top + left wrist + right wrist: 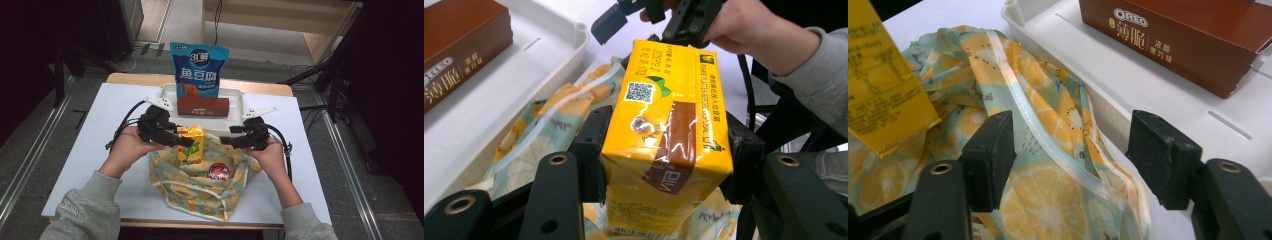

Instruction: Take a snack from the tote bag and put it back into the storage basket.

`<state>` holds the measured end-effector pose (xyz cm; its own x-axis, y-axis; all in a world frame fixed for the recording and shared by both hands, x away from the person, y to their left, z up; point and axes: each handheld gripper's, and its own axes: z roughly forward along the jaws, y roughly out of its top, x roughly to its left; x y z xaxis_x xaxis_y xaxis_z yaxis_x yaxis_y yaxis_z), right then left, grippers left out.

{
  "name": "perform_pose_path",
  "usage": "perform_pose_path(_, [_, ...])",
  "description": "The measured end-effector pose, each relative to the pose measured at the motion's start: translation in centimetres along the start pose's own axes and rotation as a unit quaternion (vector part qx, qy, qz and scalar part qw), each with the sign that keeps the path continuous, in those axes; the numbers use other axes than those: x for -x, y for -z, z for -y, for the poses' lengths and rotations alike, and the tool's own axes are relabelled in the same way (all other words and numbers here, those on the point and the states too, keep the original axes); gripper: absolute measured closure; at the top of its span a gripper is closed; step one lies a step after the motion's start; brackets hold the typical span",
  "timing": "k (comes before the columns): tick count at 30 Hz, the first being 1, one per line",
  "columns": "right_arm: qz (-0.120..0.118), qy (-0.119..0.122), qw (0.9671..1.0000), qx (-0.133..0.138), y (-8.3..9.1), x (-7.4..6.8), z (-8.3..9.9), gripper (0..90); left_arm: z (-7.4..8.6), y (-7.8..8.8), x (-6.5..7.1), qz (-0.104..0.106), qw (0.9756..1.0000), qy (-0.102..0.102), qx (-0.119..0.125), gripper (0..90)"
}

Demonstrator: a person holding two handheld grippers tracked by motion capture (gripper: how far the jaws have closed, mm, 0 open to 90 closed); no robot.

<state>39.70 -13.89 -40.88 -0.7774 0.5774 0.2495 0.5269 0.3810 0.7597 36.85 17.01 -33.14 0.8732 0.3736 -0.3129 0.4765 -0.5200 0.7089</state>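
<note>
My left gripper (pixel 666 160) is shut on a yellow drink carton (pixel 669 125), its pads pressing both sides. In the high view that carton (pixel 191 144) hangs upright over the mouth of a lemon-print cloth bag (pixel 200 192), held by the left gripper (pixel 172 137). At the bag's right rim my right gripper (pixel 228 141) stands open. In the right gripper view the bag's pale rim (pixel 1058 145) runs between the spread jaws of the right gripper (pixel 1075 155) without either pad touching it. A red round item (pixel 218 171) lies inside the bag.
Behind the bag stands a white tray (pixel 237 100) with a brown Oreo box (pixel 202 106) and an upright blue snack pouch (pixel 198 70). The same box (pixel 1178 40) lies close beyond the right jaws. A white sheet (pixel 100 150) covers the table.
</note>
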Motion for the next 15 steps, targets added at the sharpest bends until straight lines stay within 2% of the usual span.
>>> perform_pose_path(5, [0.002,0.003,1.0,-0.001,0.1,0.0,0.0,35.0,-0.6,0.2,-0.1,-0.002,1.0,-0.005,-0.001,49.2])
perform_pose_path(8, [0.002,0.005,1.0,0.0,0.1,-0.1,0.0,35.0,-0.7,0.5,-0.3,0.0,1.0,0.0,0.002,49.3])
perform_pose_path(15, [0.001,0.007,1.0,0.001,0.1,-0.2,0.0,35.0,-1.2,1.5,-0.9,-0.011,0.9999,0.001,0.009,49.3])
